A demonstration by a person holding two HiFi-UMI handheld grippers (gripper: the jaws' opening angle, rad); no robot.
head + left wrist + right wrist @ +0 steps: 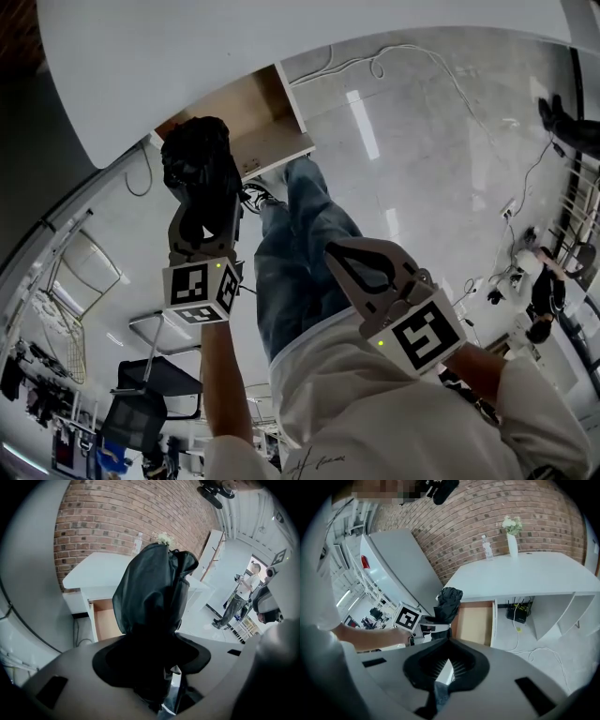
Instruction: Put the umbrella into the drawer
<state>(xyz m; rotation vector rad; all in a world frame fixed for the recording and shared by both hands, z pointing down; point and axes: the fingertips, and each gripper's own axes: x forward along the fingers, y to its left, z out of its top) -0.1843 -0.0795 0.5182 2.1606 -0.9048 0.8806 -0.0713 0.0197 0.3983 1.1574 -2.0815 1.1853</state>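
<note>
The head view looks down on both tools. The left tongs [203, 225] are clamped wide around a black folded umbrella [195, 157]. The right tongs [342, 260] hang empty beside the person's jeans [300, 246], tips together. From this angle the umbrella's long axis runs on from the left tongs toward the open drawer [242, 108] under the white tabletop [281, 47], and its far end overlaps the drawer's corner. How high it hangs there cannot be told here. The left gripper view adds the grip itself: the bundle of crumpled dark fabric fills the gap between the jaws and sticks out along their line. It hides much of the tabletop, and the drawer's pale wooden inside shows just to its left. Only the right gripper view shows the umbrella from the side. It rises steeply, a little tilted, from the left tongs, just beside the drawer's left side and not lying in it. That view also shows its own ribbed pads [461, 670] meeting with nothing between them. On the tabletop it shows a vase [512, 543] of flowers and a bottle [487, 548] against a brick wall [497, 508].
</note>
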